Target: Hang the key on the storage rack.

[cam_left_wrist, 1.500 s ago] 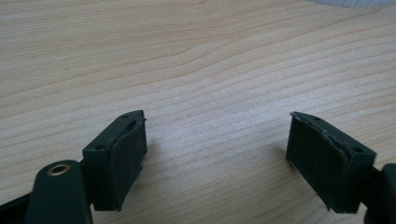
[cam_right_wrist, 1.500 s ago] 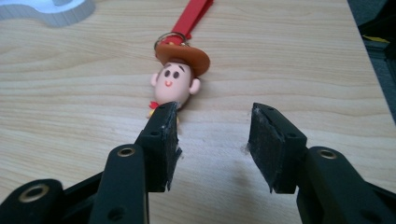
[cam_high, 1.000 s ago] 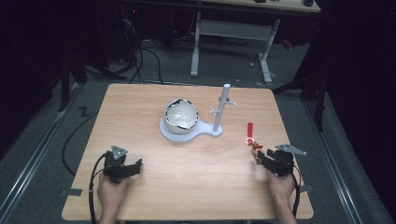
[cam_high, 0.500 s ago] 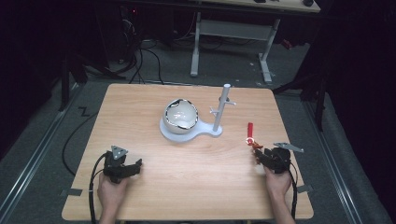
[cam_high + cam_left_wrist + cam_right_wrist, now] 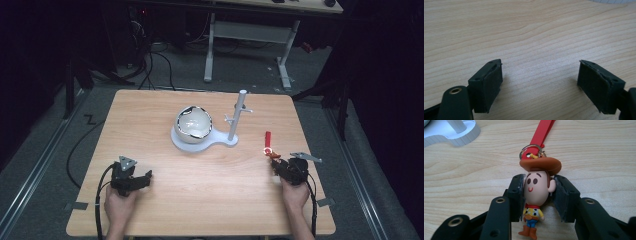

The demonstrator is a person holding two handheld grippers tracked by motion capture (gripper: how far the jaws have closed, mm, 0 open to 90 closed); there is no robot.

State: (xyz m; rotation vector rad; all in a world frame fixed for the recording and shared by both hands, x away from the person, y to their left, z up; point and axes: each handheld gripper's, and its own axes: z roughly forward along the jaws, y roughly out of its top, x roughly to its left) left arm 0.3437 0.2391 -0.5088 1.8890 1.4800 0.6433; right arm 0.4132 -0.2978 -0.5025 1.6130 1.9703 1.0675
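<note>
Right gripper (image 5: 537, 195): I have its jaws closing just now onto the head of the cowboy keychain figure (image 5: 536, 195), one pad against each side of the face; the near pad looks in contact and the far one sits at the ear, so I log this as a grip. The figure lies flat on the wooden table (image 5: 474, 182) between the jaws, boots toward the gripper body, brown hat just beyond the jaw tips. Directly past the hat I see the metal key ring (image 5: 527, 150), and beyond that the red strap (image 5: 541, 132) running straight away from the gripper. Farther off and to the left of the jaws is the edge of the white stand base (image 5: 461, 137).

In the high view the right gripper (image 5: 280, 165) sits near the table's right edge, with the strap (image 5: 268, 137) ahead of it.

Left gripper (image 5: 539, 80): jaws spread wide, nothing between them but bare wood (pads resting low over the table). In the high view it (image 5: 137, 181) sits well apart from the figure, with the white stand (image 5: 235, 120) and its round white bowl (image 5: 194, 122) far ahead of it.
</note>
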